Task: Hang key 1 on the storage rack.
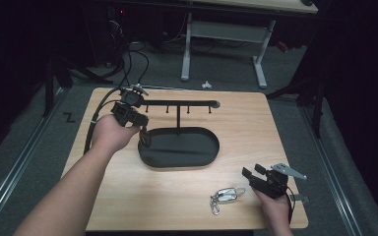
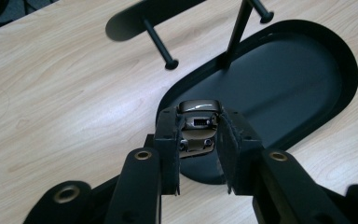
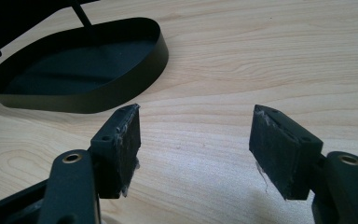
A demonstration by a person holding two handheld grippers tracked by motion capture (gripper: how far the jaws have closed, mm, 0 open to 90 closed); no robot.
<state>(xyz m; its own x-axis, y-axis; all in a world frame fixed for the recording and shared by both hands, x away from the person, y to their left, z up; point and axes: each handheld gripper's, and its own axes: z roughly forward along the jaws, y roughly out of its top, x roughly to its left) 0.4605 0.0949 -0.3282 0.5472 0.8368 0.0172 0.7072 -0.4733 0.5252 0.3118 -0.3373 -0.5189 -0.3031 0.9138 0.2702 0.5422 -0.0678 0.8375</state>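
While the wooden table (image 1: 256, 123) takes up most of the high view, the next biggest thing on it is the black oval tray (image 1: 197, 158), w/ a thin post rising from its back edge to a horizontal bar w/ pegs (image 1: 187, 104) across the top.

Left gripper (image 1: 139, 129) sits over the tray's left end, just under the bar's left part, held by the left hand (image 1: 109, 133). In the left gripper view its jaws are pressed onto a small dark metal clasp-like piece (image 2: 196, 122); can't tell exactly what it is. The piece sits right between the pads (image 2: 228, 144), near the tips, its shiny top edge poking just past them. It hangs above the tray's near rim (image 2: 177, 93), apart from the tray floor. Two pegs (image 2: 158, 44) of the bar show beyond it, well apart from the piece.

Right gripper (image 1: 250, 174) is near the table's front right corner, in the right hand (image 1: 275, 206). In the right gripper view its jaws stand spread, pads (image 3: 126, 140) w/ bare wood between them, nothing pinched. The tray (image 3: 121, 93) lies farther off to the upper left in that view.

Smallest: a silver key bunch w/ ring (image 1: 225, 195) lies flat on the table just left of the right gripper, near it but not touching, well apart from the tray.
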